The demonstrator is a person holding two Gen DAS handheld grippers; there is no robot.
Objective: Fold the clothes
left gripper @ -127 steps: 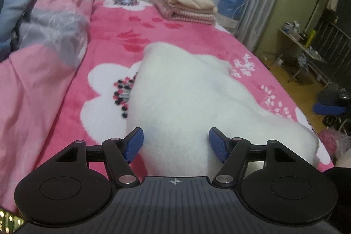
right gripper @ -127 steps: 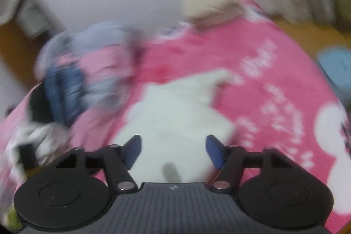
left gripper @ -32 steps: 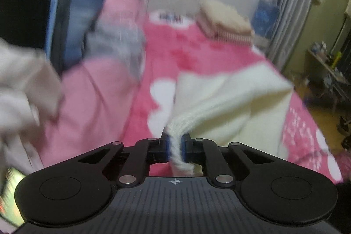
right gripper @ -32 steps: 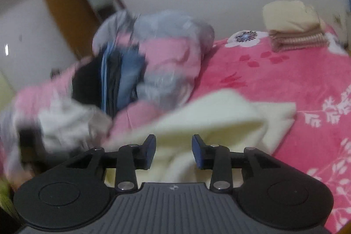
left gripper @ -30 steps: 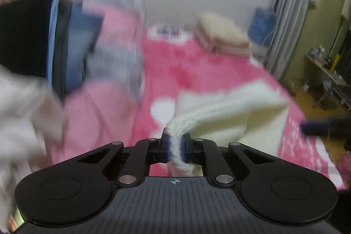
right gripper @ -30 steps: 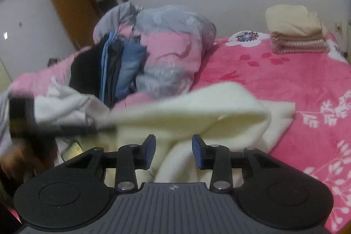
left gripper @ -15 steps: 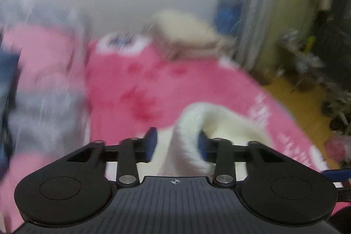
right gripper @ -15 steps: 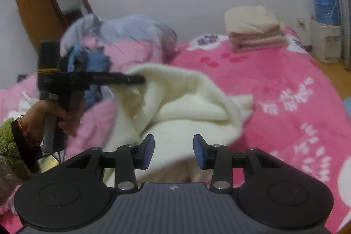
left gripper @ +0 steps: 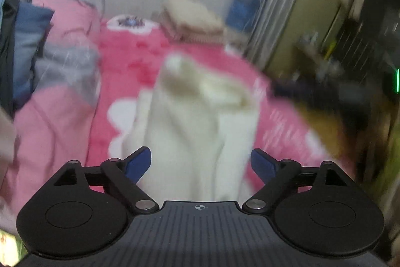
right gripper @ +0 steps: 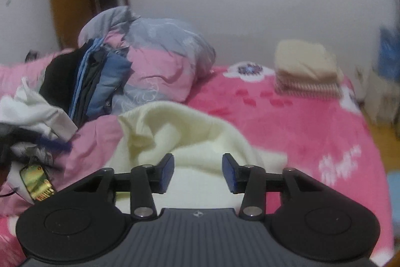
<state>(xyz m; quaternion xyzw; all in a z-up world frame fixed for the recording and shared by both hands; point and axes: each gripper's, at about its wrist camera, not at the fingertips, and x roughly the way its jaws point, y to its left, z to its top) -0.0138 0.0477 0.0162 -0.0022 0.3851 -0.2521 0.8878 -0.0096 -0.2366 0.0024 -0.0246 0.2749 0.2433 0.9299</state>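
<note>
A cream knitted sweater (left gripper: 200,121) lies rumpled on the pink flowered bedspread (left gripper: 130,59), its upper part doubled over into a soft hump (right gripper: 175,131). My left gripper (left gripper: 201,164) hovers just above the near end of the sweater, jaws opening wide, the pads clear of the cloth. My right gripper (right gripper: 198,172) is over the sweater's near side, its jaws also opening, nothing pinched between the blue pads. The left wrist view is blurred by motion.
A pink and grey quilt (right gripper: 160,61) is heaped at the left with dark and blue clothes (right gripper: 87,81) and a white garment (right gripper: 37,111) on it. A folded stack (right gripper: 307,69) sits at the far end of the bed. The bed's right edge drops to the floor (left gripper: 322,126).
My left gripper had the sweater's knit edge pinched and lifted; it carried it over, let go and spread wide. The sweater has dropped into a folded heap. My right gripper has widened slightly.
</note>
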